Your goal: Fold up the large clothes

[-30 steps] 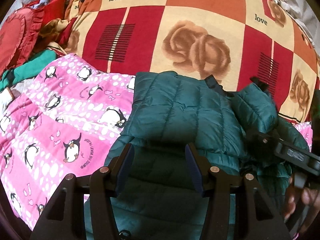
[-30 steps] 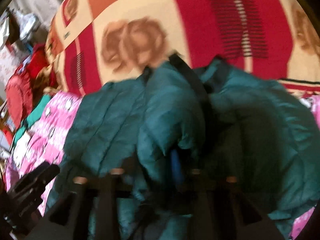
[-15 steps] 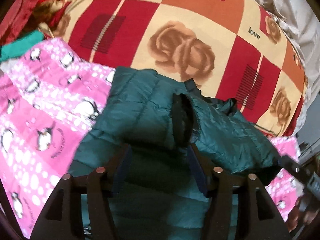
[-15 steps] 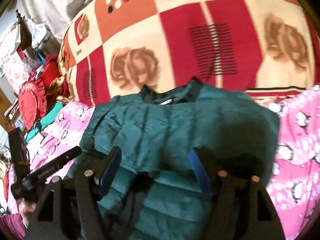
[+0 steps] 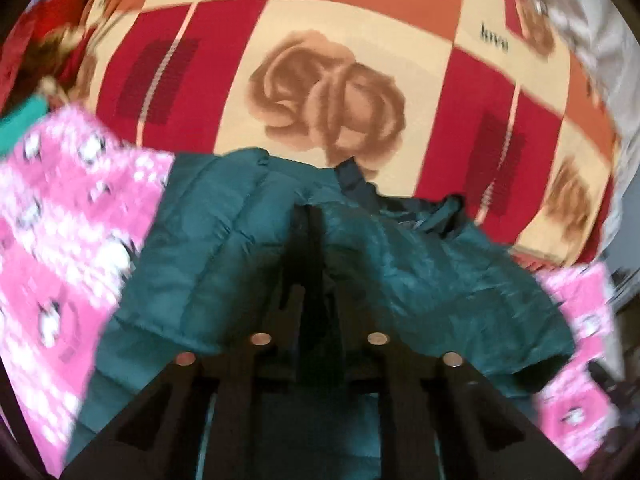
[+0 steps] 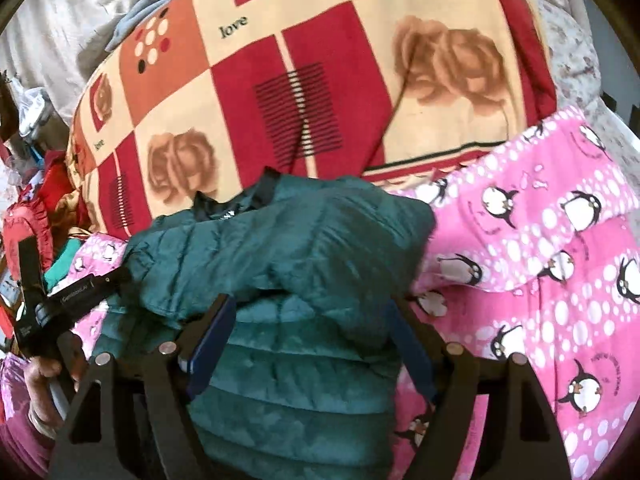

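Since half a second ago my left tool (image 5: 316, 240) has drawn its fingers together and now pinches a dark-edged fold of the teal puffer jacket (image 5: 224, 248); my right tool (image 6: 308, 344) has stayed spread wide, its blue pads (image 6: 208, 344) to either side of the jacket's quilted lower part and gripping nothing. The jacket lies on the pink penguin blanket (image 6: 540, 264) over the bed, one flap folded across its body, the black collar (image 6: 260, 196) toward the checked rose blanket (image 6: 320, 80). That blanket carries the word "love" in several squares (image 6: 234, 26); small lettering by the penguins is too fine to read. From the right wrist, my left hand (image 6: 44, 376) holds its tool's handle beside the jacket's edge; red ruffled cushions (image 6: 28, 232) sit beyond.
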A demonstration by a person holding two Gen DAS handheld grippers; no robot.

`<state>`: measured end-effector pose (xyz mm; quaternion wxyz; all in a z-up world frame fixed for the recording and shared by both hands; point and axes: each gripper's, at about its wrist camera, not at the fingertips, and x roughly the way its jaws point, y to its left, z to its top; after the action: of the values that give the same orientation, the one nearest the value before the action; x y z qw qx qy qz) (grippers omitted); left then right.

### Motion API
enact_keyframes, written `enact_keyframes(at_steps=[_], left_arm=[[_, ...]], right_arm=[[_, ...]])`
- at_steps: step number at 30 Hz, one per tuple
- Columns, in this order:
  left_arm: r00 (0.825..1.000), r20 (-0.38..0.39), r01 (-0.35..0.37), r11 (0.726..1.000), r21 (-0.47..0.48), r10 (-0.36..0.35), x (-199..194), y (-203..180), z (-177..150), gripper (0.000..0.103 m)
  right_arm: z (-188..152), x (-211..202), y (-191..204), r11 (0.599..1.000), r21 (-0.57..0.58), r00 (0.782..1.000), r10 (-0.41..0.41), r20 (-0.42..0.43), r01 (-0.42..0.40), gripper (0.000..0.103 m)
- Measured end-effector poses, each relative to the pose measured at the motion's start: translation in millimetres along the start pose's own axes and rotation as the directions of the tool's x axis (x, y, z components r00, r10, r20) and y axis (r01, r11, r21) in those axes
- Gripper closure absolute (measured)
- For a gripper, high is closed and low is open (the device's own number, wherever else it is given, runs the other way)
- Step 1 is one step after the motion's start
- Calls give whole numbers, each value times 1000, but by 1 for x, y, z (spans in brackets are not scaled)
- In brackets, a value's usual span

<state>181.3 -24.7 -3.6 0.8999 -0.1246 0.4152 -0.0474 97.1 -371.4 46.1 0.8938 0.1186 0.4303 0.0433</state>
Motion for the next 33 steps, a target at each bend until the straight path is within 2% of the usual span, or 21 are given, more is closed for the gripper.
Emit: enact_keyframes(at_steps=[4,9,14,17,24,28,29,31,33], left_arm=[[998,54,-28,999,31,26,-10,3,12,103],[991,113,-68,998,0,68,-25,29,27,103],[990,90,-109,993,-45,113,-17,61,24,103],[989,73,-127,991,-40,130,-10,70,18,103],[987,65,-148,989,4,147,-2,69,5,103],[988,75,-137,991,0,137,-12,66,8,103],[989,86,-117,993,-11,118,-17,66,10,100],[988,121,-95,995,-24,98,-26,65,15,83],[982,167,-91,996,-25,94,-34,60,19,79]], right_arm=[[1,10,-6,999,44,1000,-1,2,1,22],[5,28,0,998,65,1000,12,-5,-12,22],[14,62,24,999,33,999,18,-30,-17,22],[21,85,41,1000,-9,999,4,-48,-4,22],[23,149,43,997,-26,990,-73,-119,70,22],[26,149,50,991,-77,985,-119,-122,111,22],[27,142,51,991,-77,987,-116,-115,108,22],[30,124,52,994,-67,993,-86,-80,81,22],[33,109,55,995,-72,996,-76,-53,73,22]])
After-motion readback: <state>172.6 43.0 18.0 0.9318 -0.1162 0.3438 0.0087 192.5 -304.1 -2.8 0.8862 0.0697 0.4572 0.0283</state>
